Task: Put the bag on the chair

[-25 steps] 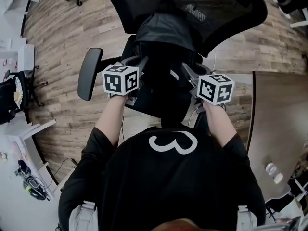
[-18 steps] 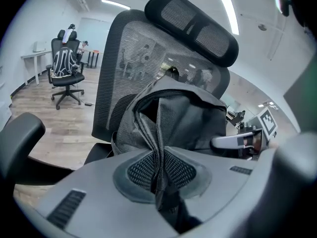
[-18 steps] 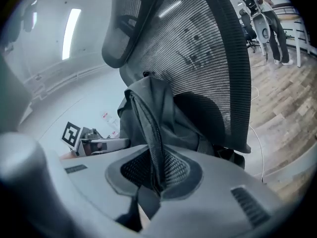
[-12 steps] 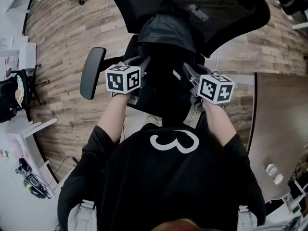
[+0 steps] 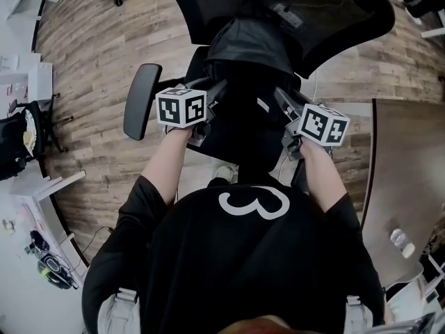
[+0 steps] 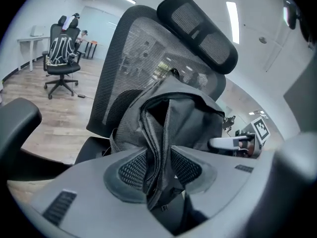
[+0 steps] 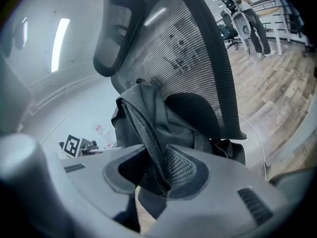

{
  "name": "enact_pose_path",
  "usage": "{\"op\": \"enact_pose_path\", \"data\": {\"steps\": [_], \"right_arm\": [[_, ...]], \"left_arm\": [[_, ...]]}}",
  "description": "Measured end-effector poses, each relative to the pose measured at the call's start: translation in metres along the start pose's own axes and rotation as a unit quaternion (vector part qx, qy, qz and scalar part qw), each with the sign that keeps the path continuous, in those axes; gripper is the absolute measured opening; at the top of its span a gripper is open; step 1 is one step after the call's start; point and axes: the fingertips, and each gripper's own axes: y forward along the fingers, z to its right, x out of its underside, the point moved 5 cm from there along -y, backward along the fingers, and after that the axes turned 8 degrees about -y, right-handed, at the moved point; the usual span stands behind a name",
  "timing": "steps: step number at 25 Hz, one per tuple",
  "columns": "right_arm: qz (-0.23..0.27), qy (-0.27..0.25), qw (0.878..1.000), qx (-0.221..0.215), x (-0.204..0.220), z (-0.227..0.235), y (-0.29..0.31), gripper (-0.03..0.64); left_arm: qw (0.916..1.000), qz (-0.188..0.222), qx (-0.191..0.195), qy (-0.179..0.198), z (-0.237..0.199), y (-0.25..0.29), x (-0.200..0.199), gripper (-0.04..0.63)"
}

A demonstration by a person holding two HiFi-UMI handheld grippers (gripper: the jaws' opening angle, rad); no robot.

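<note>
Left gripper [image 6: 158,168]: jaws have just been opening; a fold of the bag's zip edge [image 6: 151,133] is seen between the ribbed pads [image 6: 132,170], lying slack rather than pinched. Right gripper [image 7: 154,171]: jaws likewise have just been opening; a strip of the same edge is draped against one pad, with a dark gap left on the other side, so no clamping is recorded. Bag [image 5: 249,44]: soft fabric, dark grey to black, backpack-like, creased and slumped, with the zip run open over the top and down the front so that a dark interior is exposed. It is set on the seat [image 5: 208,139] of the chair [image 5: 334,16], with its back laid against the mesh backrest [image 6: 130,58] and its top below the headrest [image 6: 198,28]. The long axis is noted as upright, tilted slightly back with the backrest. The top is pointed toward the headrest and the base toward the seat. The opened zip side is faced toward the chair's front edge, where both grippers are held, one at each side of the opening. One armrest [image 5: 141,101] is seen outboard of the left gripper, clear of the bag. Planked wood floor [image 5: 90,54] is visible around the chair.
</note>
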Motion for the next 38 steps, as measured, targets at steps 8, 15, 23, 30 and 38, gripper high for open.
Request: {"op": "enact_pose_path", "data": {"steps": [8,15,23,30,38], "right_arm": [[0.046,0.012,0.998,0.047,0.015,-0.012,-0.031,0.172],[0.117,-0.029,0.993,0.020,0.025,-0.069,-0.075,0.172],[0.163,-0.129,0.978,0.007,0.044,-0.164,-0.123,0.119],[0.184,-0.146,0.972,0.003,0.083,-0.228,-0.163,0.077],[0.190,-0.151,0.970,-0.030,0.124,-0.281,-0.180,0.038]], "left_arm": [[0.9990,0.034,-0.024,-0.016,-0.023,-0.043,0.011,0.235],[0.9993,0.033,0.019,-0.003,-0.006,-0.094,0.034,0.235],[0.9907,0.052,0.113,0.054,0.056,-0.180,0.058,0.198],[0.9784,0.051,0.166,0.111,0.091,-0.248,0.091,0.171],[0.9677,0.060,0.206,0.132,0.121,-0.298,0.138,0.056]]}}
